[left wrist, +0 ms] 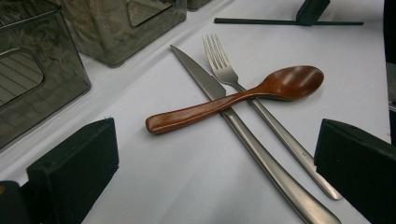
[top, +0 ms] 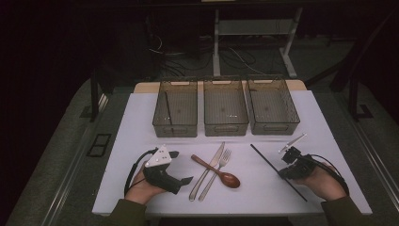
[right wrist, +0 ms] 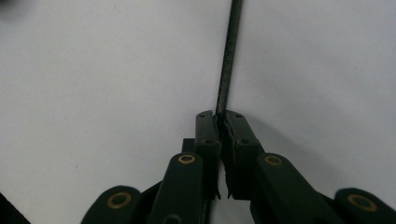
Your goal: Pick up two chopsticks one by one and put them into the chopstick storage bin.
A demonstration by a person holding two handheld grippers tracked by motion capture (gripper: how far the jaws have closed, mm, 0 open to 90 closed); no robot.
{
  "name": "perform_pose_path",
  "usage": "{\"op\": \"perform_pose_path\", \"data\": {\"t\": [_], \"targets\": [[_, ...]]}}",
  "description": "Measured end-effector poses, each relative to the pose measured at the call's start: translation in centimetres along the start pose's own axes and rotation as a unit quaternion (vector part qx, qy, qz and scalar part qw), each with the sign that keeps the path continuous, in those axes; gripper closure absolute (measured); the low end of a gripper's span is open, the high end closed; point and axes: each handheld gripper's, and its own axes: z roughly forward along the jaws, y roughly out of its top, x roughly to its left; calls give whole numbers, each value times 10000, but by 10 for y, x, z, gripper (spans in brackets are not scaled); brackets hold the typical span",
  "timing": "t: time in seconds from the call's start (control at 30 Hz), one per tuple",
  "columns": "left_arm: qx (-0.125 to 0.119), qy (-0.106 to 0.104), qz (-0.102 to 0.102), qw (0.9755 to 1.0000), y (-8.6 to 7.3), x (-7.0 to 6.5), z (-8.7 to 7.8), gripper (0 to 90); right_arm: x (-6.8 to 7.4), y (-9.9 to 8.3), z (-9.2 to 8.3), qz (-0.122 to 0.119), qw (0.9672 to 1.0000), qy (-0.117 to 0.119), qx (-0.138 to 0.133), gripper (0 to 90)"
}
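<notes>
Now right gripper (right wrist: pixel 219 116) clamped on black chopstick (top: pixel 270 165), its length diagonal, near-right to far-left.

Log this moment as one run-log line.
right gripper: shut on black chopstick | left gripper: open, facing wooden spoon lying across knife and fork | three bins: behind

Black right gripper (right wrist: pixel 219 122) is clamping a black chopstick (right wrist: pixel 229 56); black left gripper (left wrist: pixel 205 154) is facing a reddish-brown wooden spoon (left wrist: pixel 243 95), silver knife (left wrist: pixel 233 126) and silver fork (left wrist: pixel 252 100), all lying on a white table (left wrist: pixel 163 186); smoky grey ribbed bins (top: pixel 226 107) are sitting beyond.
</notes>
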Motion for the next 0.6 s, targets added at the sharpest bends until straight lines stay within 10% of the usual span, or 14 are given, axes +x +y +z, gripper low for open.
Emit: {"op": "perform_pose_path", "data": {"t": [0.6], "targets": [[-8,1,12,10000,0,0,0,0,-1,0,0,-307,9995,47,-8,865]]}}
